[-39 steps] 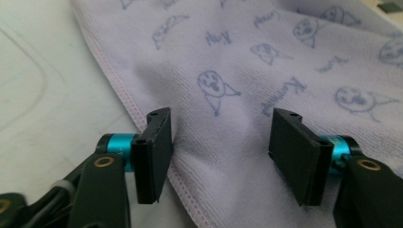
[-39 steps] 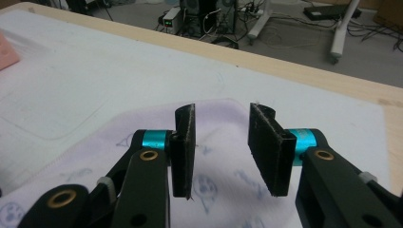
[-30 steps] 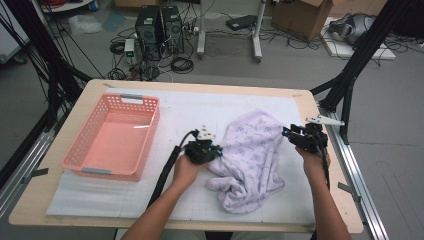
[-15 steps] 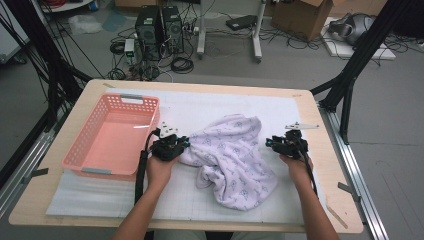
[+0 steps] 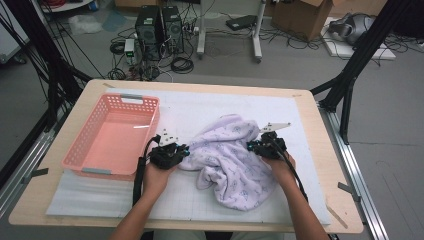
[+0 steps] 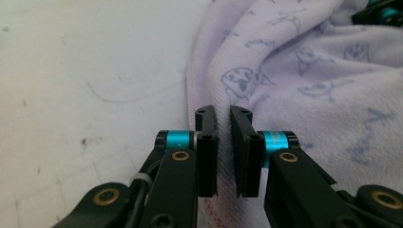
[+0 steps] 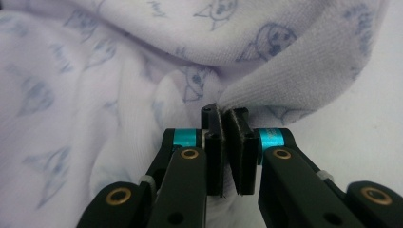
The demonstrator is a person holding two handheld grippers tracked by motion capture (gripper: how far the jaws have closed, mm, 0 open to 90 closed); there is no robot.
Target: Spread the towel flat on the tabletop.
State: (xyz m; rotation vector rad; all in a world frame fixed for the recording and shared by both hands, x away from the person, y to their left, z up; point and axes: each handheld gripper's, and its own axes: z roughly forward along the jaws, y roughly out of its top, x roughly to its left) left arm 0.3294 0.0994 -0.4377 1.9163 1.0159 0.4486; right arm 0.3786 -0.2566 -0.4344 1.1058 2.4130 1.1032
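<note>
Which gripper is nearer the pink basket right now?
The left gripper, pinching the towel's left edge just beside the pink basket. The right gripper grips the towel's far side, with the cloth lying between it and the basket.

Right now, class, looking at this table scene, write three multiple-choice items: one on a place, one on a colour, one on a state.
1. Where does the basket stand, seen from the high view?
A. left of the towel
B. right of the towel
C. on the towel

2. What colour is the basket?
A. green
B. pink
C. black

3. How does the right gripper stand?
A. wide open above the table
B. shut on the basket's rim
C. shut on a fold of the towel

Answers:
1 A: it stands left of the towel.
2 B: its walls are pink.
3 C: a towel fold is pinched between its jaws.
</note>
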